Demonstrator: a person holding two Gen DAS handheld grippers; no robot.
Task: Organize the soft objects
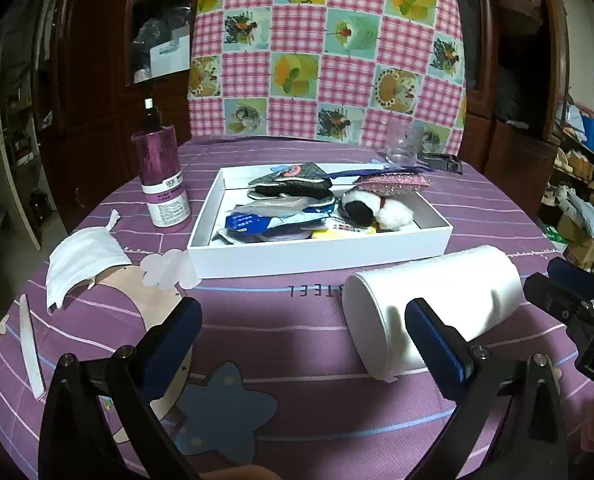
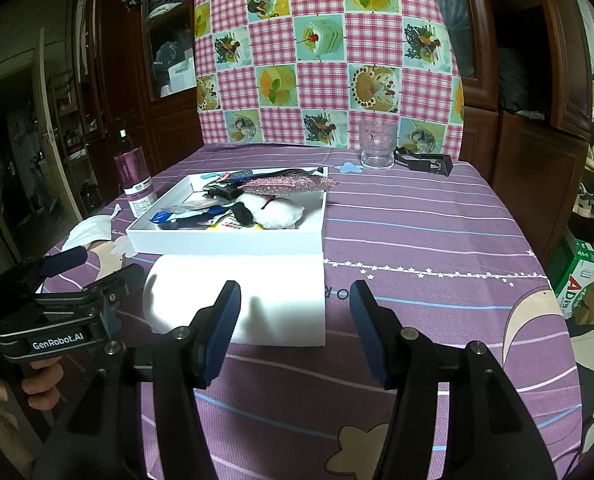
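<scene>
**Both grippers hover empty before the white roll and the filled tray**

Left wrist view: the left gripper (image 1: 303,332) hangs above the near edge of the surface (image 1: 297,320), which is covered in a purple striped cloth. Its jaws stand wide apart with nothing between them. A white roll (image 1: 433,300) lies on its side just ahead of the right-hand finger, near the right edge. Behind it sits a white tray (image 1: 321,254) at the middle of the surface, holding a heap of soft things: a black and white plush toy (image 1: 373,208), dark fabric pieces and packets. A folded white cloth (image 1: 81,260) lies near the left edge, with a purple bottle (image 1: 161,176) standing behind it and a glass cup (image 1: 403,144) at the far edge. The right gripper (image 1: 569,300) shows at the right side of the picture.

Right wrist view: the right gripper (image 2: 295,324) hovers over the near edge, its jaws partly open and empty. The white roll (image 2: 253,296) lies just ahead of its left-hand finger, touching the front wall of the white tray (image 2: 225,242). The plush toy (image 2: 269,210) rests in the tray's right part. The left gripper (image 2: 77,276) shows at the left, held by a hand (image 2: 37,380).
</scene>
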